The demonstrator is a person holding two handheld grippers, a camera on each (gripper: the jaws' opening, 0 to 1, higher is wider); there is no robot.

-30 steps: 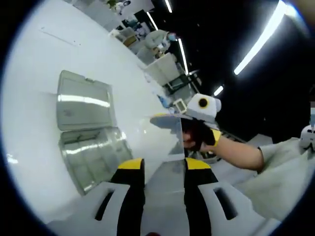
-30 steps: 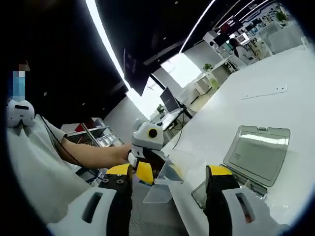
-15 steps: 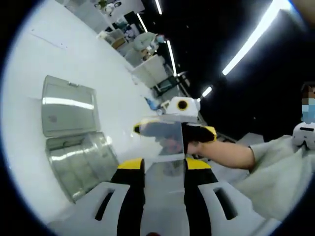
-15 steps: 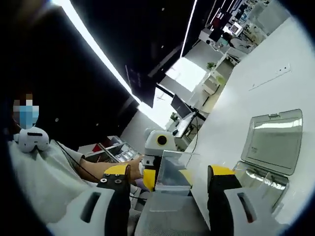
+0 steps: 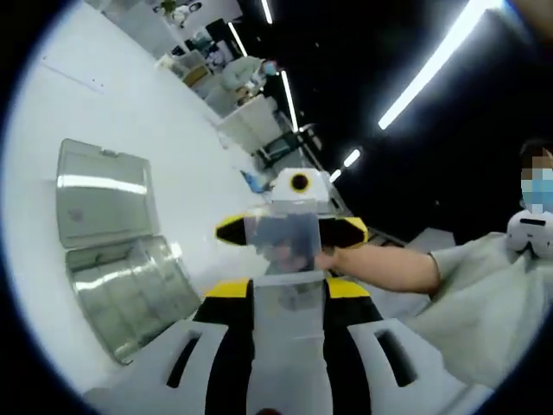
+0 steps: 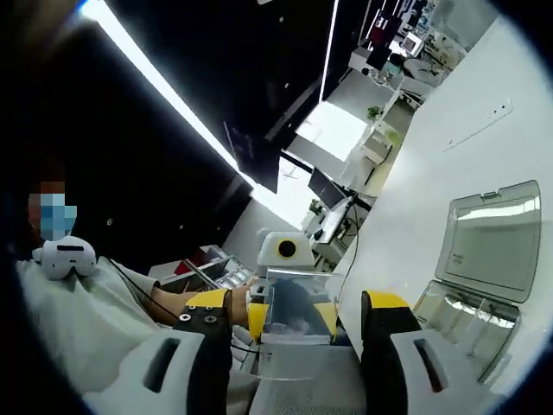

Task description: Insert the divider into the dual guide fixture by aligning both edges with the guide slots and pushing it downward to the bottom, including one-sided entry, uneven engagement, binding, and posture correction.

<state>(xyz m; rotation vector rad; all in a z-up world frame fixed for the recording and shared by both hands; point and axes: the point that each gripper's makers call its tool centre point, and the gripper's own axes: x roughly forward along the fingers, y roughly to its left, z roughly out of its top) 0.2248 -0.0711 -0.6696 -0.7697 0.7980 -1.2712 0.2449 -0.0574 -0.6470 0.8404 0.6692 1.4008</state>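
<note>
Presently, in the left gripper view, the left gripper (image 5: 289,294) is clamped on a clear divider (image 5: 288,259) held up in the air between the two grippers, well apart from the open clear case (image 5: 121,251) lying on the white table (image 5: 173,121); the compartments in its base look empty, though glare makes this uncertain. In the right gripper view, the right gripper (image 6: 295,313) stands with jaws spread wide, apparently bearing on the panel's side edges. I judge insertion not yet begun: next, carry the panel down and line both edges with the slots.
</note>
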